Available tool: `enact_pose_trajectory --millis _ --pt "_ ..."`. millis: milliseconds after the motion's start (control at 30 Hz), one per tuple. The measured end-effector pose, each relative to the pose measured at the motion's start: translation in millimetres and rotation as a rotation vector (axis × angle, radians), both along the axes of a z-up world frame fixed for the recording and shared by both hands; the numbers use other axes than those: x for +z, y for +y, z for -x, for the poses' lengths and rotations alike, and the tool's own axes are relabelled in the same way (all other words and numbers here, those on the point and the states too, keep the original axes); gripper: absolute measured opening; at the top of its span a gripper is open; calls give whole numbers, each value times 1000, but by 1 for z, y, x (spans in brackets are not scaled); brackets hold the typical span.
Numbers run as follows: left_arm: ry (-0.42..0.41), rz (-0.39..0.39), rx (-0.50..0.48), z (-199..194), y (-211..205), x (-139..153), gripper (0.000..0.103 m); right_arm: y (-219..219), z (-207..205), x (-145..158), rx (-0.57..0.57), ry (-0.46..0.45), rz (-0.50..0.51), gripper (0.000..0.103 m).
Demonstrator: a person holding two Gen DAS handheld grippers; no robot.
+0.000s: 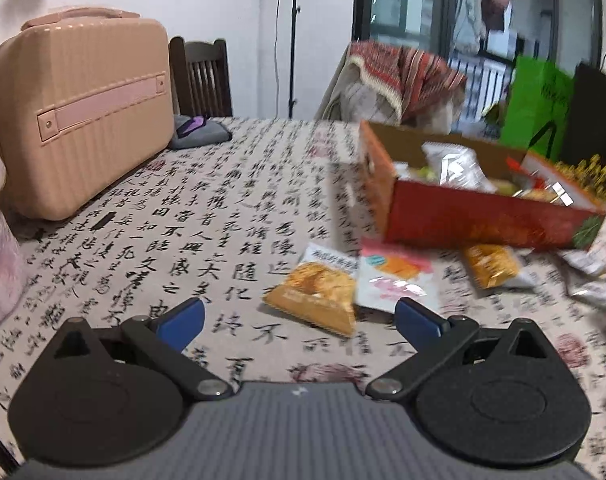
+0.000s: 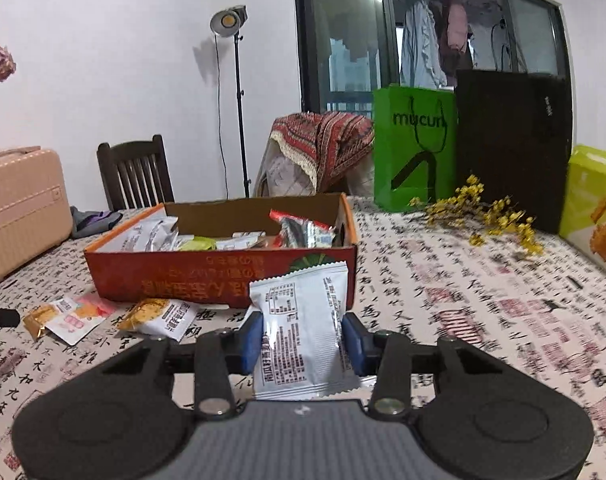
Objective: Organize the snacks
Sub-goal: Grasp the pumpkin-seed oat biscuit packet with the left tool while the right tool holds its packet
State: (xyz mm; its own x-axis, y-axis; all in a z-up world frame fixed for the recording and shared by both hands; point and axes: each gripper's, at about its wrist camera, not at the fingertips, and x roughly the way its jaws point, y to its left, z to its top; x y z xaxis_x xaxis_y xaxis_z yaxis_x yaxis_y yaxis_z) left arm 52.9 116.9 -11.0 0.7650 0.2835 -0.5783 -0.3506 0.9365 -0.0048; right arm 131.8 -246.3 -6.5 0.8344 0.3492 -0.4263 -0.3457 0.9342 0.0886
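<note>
Right wrist view — right hand-held gripper (image 2: 301, 340) pinches a white snack packet (image 2: 303, 332), long axis upright; red snack box (image 2: 223, 276) lies just ahead. Left hand-held gripper (image 1: 299, 316), spread and empty, nearer the orange snack packet (image 1: 317, 296) on the worktop (image 1: 207, 216).

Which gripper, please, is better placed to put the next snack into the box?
Right. The right gripper is already shut on a white packet facing the box. The left gripper is open and empty, above loose packets on the table.
</note>
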Motion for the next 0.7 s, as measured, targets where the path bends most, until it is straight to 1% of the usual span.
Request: enact_pose_trajectory --millis 167,267,333,400,500,667,700 --pt "84 -43 -40 -22 4 -9 103 9 -13 -14 -24 32 1 42" --pt "134 -75 -76 -33 2 -18 103 8 -19 -22 -42 52 -1 42" --pt "162 -90 -79 -41 1 -23 103 5 -23 -25 -52 72 -18 42" --pt "161 -88 -82 -46 3 -23 103 1 -26 -28 -58 96 -40 42" --pt "161 -100 -72 -55 6 -23 103 -1 -26 -28 -58 102 -52 42" --pt "153 -35 -73 -64 17 -24 103 -1 -26 -29 -49 104 -60 42" --pt "148 -26 -73 -65 18 -24 100 -2 -26 -29 -47 104 -62 42"
